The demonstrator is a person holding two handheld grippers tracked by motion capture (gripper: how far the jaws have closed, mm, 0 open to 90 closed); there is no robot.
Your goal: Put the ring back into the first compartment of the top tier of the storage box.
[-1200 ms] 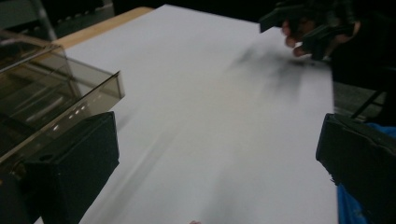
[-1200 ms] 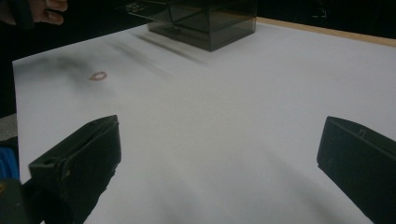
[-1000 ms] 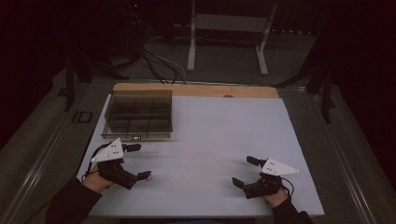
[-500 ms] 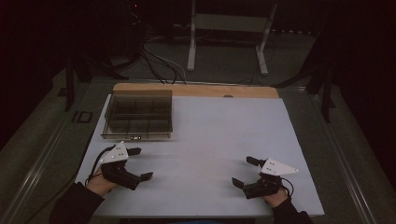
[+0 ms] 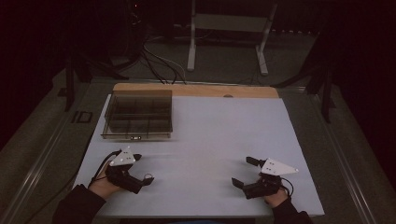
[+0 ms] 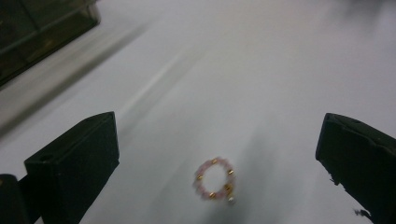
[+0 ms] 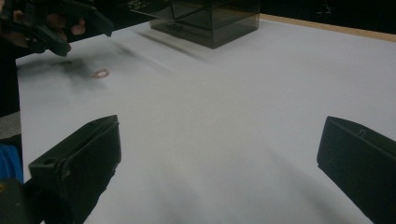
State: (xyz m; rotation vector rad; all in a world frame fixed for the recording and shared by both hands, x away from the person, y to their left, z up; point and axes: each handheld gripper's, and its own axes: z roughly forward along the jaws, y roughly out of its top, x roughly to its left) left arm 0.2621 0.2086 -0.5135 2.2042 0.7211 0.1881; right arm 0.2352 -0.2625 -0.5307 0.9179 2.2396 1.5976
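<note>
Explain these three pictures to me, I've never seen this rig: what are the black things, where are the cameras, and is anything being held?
A person sits at a white table with a hand-held two-jaw gripper in each hand. The high view looks down from above: left gripper, right gripper. The other two pictures come from cameras riding on each gripper; the black blocks at the bottom are its own jaws. Both grippers are open and hold nothing. A small pink and gold bead ring lies on the table between the left jaws. A dark clear compartment box stands farther back.

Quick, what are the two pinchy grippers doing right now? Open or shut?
Left gripper: open, holding nothing, over the pink bead ring.
Right gripper: open, holding nothing, above the white table.
</note>
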